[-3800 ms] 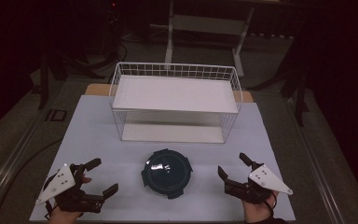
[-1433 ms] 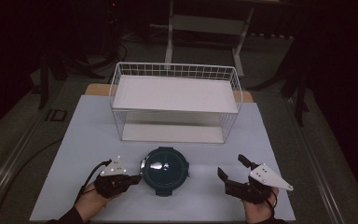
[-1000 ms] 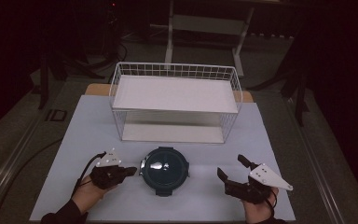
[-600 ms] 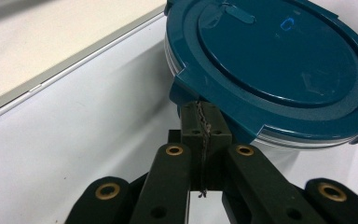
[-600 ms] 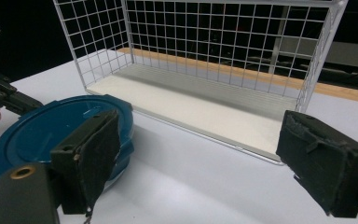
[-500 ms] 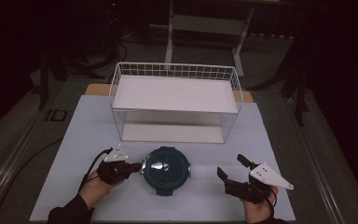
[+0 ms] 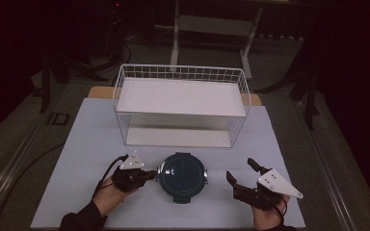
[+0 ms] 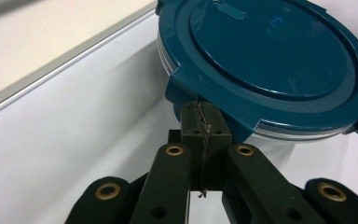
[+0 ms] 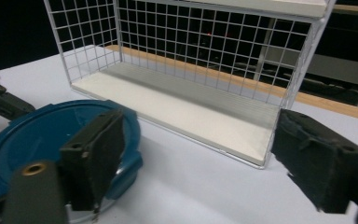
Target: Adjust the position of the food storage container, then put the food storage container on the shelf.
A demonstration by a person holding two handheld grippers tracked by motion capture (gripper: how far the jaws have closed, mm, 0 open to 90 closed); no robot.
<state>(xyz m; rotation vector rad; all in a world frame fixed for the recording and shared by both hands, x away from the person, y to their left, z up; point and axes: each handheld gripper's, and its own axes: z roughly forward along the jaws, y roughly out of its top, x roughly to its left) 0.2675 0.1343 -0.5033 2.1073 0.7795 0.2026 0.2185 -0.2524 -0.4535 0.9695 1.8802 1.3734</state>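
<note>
A round container with a dark teal lid sits on the white table near its front edge. My left gripper is shut, with nothing between its toothed jaws. Its tips sit right at the latch tab on the lid's left side, just under that tab's edge. My right gripper is open to the right of the container and apart from it. Its jaws have just been closing a little, with nothing between them.
A white wire basket rack with a white shelf on top and a white board at its bottom stands behind the container. The white mat has bare room left and right of the rack. Dark floor surrounds the table.
My left gripper, open at the far left at first, has shut and moved right until its tips reach the lid's left tab. The right hand has stayed put.
</note>
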